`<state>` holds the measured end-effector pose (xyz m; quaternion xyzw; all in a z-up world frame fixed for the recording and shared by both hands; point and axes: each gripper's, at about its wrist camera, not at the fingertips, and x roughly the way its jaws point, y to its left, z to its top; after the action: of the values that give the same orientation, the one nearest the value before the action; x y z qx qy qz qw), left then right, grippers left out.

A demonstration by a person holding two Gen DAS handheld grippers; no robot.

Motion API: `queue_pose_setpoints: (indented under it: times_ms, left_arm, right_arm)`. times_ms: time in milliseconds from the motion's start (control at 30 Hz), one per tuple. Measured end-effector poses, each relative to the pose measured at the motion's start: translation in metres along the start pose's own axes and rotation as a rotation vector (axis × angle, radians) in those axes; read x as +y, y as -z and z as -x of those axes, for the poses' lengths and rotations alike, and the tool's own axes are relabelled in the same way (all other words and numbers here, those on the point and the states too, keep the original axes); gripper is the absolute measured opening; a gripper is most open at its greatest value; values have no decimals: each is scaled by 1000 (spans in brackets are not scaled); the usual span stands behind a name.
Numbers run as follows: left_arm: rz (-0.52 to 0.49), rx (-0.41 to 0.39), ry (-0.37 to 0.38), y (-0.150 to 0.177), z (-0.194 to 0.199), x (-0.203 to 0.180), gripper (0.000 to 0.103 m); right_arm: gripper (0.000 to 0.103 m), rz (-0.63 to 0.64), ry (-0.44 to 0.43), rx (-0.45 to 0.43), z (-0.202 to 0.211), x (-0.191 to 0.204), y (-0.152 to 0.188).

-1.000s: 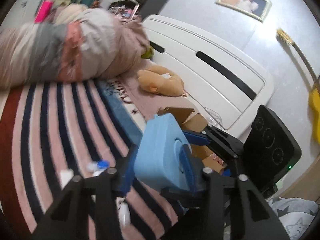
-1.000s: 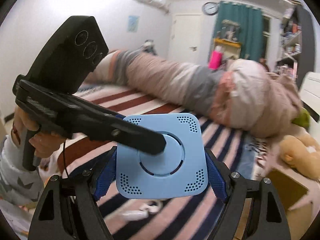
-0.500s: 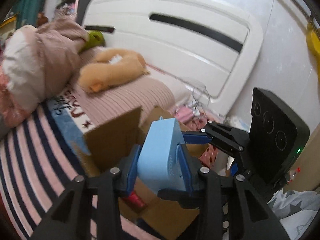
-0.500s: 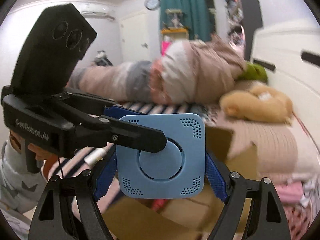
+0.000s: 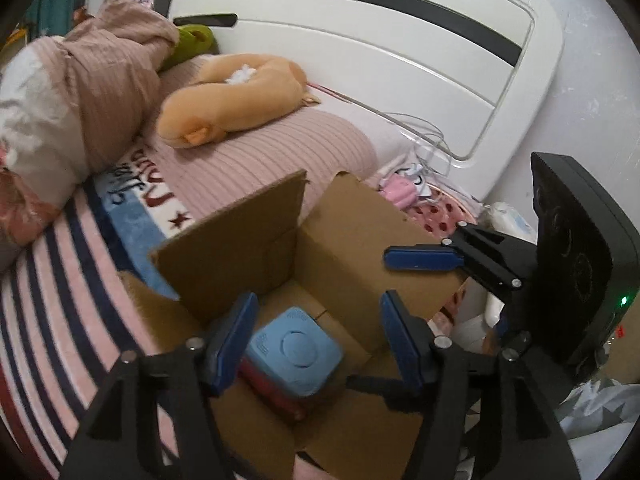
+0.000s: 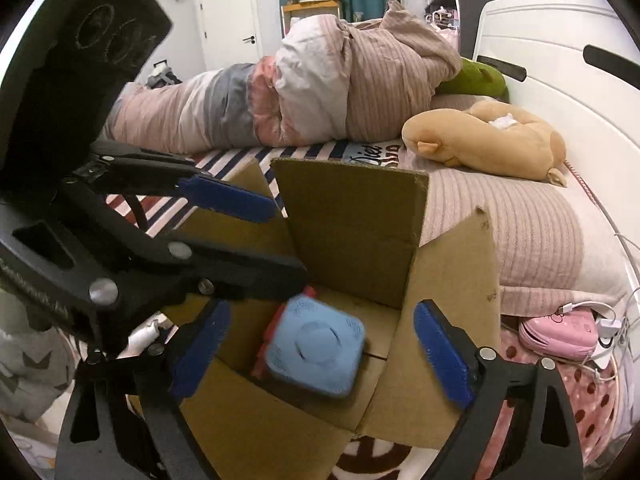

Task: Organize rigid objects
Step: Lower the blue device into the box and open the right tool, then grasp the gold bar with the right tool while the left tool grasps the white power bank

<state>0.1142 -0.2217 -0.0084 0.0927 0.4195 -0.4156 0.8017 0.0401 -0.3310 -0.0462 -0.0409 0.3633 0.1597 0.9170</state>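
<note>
The square light-blue device [image 6: 316, 350] lies inside the open cardboard box [image 6: 352, 216] on the bed, atop something red [image 6: 269, 334], while the left hand-held gripper [image 5: 316, 342] and right hand-held gripper [image 6: 320, 354] both hover above it, spread wide and empty, so this item looks stowed.

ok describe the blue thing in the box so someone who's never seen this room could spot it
On the bed sits an open cardboard box with its flaps up. Inside, a light blue square device with rounded corners and a round disc on top lies tilted on a red item, the only blue thing in there.
</note>
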Motion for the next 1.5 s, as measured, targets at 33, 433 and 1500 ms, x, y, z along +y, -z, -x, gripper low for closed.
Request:
queue_pose_setpoints:
  times_ms: [33,433,1500]
  left_arm:
    - [4,-12,-1,1,7,2,61]
    - [119,-203,-183,48,121,48,65]
    - [512,-182,-342,272,129,204,69]
  right_arm:
    - [92,1,-3,-4,2,1,-1]
    - [100,76,-78,-135,27,60,-34]
    - [21,459,-160,319,-198,246,-17]
